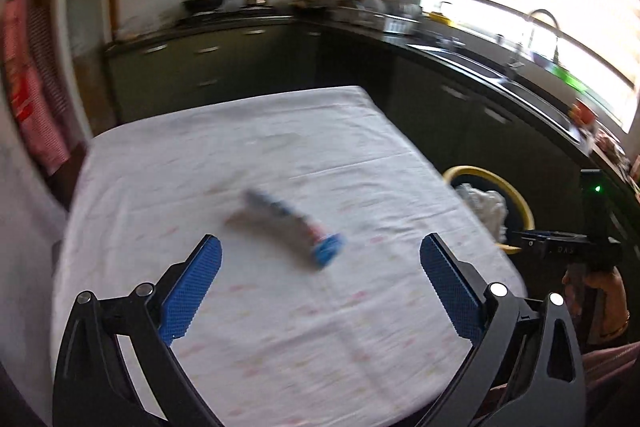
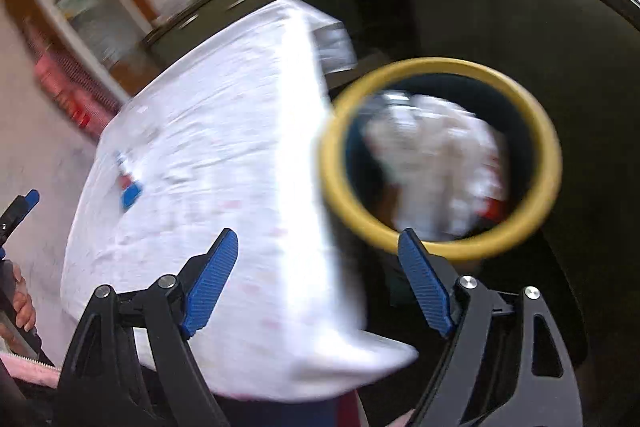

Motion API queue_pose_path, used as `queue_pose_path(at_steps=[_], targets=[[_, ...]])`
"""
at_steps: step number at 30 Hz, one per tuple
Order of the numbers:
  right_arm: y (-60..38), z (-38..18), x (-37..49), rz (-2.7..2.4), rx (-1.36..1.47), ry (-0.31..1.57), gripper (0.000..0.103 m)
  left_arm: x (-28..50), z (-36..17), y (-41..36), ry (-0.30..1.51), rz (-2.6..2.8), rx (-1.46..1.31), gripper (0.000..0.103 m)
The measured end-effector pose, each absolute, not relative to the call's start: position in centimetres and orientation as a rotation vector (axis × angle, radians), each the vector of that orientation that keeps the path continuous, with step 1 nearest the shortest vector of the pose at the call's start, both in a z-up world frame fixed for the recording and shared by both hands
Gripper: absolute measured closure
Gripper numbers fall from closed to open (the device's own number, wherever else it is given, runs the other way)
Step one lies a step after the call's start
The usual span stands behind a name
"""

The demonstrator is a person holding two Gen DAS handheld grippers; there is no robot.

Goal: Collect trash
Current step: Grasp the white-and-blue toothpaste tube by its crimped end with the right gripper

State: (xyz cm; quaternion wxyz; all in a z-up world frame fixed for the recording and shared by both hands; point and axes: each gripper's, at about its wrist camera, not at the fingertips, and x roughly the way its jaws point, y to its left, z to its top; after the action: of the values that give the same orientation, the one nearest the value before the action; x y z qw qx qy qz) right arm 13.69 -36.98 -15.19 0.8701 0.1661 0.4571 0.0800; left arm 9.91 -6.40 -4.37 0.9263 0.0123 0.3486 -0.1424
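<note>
A squeezed tube with a blue cap lies on the white tablecloth; it also shows small in the right wrist view. My left gripper is open and empty, just short of the tube. My right gripper is open and empty, over the table's right edge beside the bin. The bin has a yellow rim and holds crumpled white trash; it also shows in the left wrist view. Both views are blurred.
Dark kitchen cabinets and a counter run behind and right of the table, with a sink under a bright window. A red cloth hangs at the left. My right gripper's body shows beside the bin.
</note>
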Motion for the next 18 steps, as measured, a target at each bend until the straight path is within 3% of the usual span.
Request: queue_pose_path(at_steps=[14,18], targets=[[-15.3,-12.6,23.1,0.505,-0.016,0.951,0.026,7.8,-6.1,4.5,0.709,-0.156,-0.052,0.005],[-12.6,-13.7,25.5,0.506,-0.084,1.001,0.032,8.1,-6.8,6.1,0.721,-0.170,-0.101,0.005]])
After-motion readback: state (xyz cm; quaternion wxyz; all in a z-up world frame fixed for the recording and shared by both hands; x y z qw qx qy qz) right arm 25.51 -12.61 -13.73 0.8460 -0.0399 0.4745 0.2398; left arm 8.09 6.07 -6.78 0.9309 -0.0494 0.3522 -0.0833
